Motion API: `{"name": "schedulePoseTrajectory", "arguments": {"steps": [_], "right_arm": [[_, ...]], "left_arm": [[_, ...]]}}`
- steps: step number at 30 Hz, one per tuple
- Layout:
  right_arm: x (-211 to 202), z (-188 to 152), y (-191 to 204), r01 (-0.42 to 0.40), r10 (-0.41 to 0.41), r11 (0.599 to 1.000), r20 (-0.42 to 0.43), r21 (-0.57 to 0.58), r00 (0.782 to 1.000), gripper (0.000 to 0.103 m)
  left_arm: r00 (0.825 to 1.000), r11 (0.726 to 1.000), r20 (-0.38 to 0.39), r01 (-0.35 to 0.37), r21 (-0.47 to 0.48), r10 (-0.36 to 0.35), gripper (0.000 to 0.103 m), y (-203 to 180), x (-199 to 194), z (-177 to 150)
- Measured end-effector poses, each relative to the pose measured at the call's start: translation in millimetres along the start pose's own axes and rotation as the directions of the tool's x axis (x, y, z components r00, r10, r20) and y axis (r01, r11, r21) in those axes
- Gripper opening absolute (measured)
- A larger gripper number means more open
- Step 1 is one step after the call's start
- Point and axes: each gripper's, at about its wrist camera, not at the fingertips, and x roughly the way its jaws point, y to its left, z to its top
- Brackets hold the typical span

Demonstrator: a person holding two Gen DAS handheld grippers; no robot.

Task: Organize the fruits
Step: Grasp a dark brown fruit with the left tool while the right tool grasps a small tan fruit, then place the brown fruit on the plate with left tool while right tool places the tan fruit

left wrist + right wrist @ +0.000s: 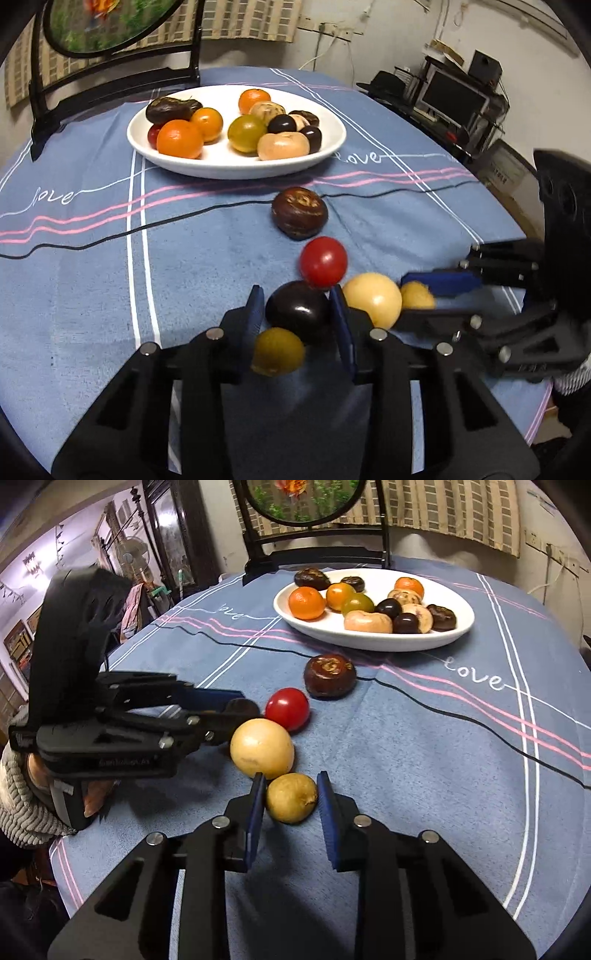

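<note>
A white plate at the back of the table holds several fruits; it also shows in the right wrist view. Loose on the blue cloth lie a brown fruit, a red tomato and a pale yellow ball. My left gripper has its blue pads around a dark plum, with an olive fruit just below it. My right gripper has its pads on either side of a small tan fruit that rests on the cloth, with slight gaps.
A black cable runs across the cloth in front of the plate. A dark chair with a round mirror stands behind the table. A desk with a monitor is off to the right.
</note>
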Motion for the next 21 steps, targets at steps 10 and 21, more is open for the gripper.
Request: {"name": "schedulePoseTrajectory", "arguments": {"steps": [10,21], "right_arm": [[-18.7,34.7,-22.4,0.052,-0.059,0.996,0.105,0.068,0.993,0.029],[24.7,137.5,-53.4,0.213,-0.231,0.972,0.24,0.1,0.943,0.029]], "left_arm": [[0.975,0.988,0.158,-0.156,-0.025,0.157,0.034,20.4,-37.8,47.4],[0.876,0.911,0.254,-0.407,-0.067,0.41,0.035,33.5,18.0,126.8]]}}
